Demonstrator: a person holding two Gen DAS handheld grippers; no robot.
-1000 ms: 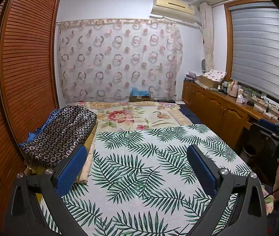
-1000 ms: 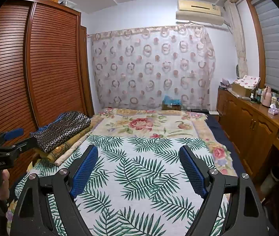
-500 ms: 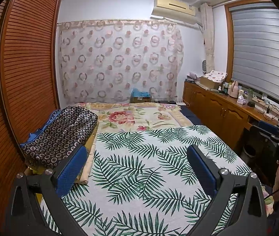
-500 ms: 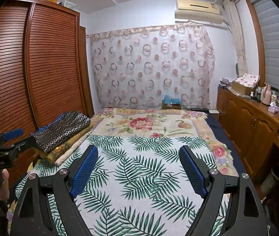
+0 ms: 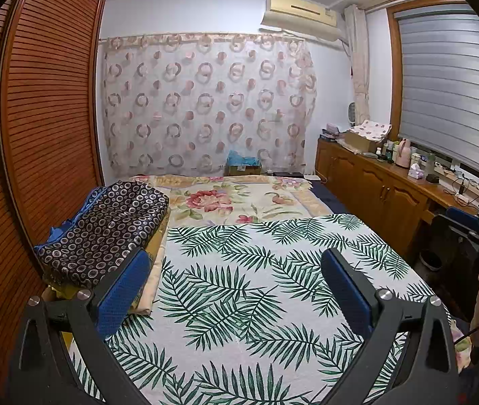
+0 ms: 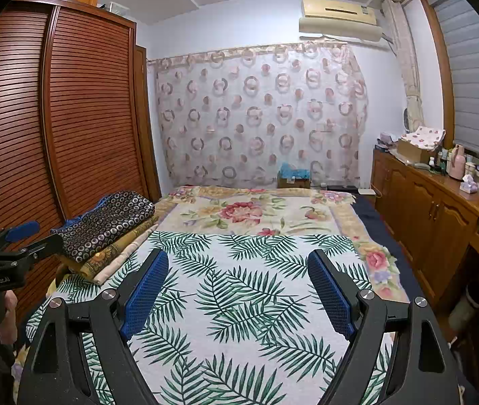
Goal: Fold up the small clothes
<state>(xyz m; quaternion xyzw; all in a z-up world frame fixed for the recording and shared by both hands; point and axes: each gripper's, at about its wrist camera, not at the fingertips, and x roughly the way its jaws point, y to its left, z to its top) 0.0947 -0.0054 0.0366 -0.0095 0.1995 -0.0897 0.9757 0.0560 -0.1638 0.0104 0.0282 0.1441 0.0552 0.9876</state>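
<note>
A bedroom bed under a palm-leaf sheet [image 5: 239, 287] fills both wrist views, a ring-patterned curtain [image 5: 205, 108] on the far wall. The clothes to be folded lie stacked at the bed's left edge against the slatted wardrobe [image 6: 81, 118]: a dark garment with ring print [image 5: 104, 229] on top, long axis running from near to far, over tan and cream folded cloths [image 6: 118, 253]. The left gripper [image 5: 232, 290] hovers above the sheet, blue pads spread wide, gripping nothing. The right gripper [image 6: 236, 290] does likewise. Partial lettering on each tool, seen from the other's camera, is too small to read. An air conditioner [image 6: 340, 20] hangs far right above a wooden sideboard [image 6: 435, 209].
</note>
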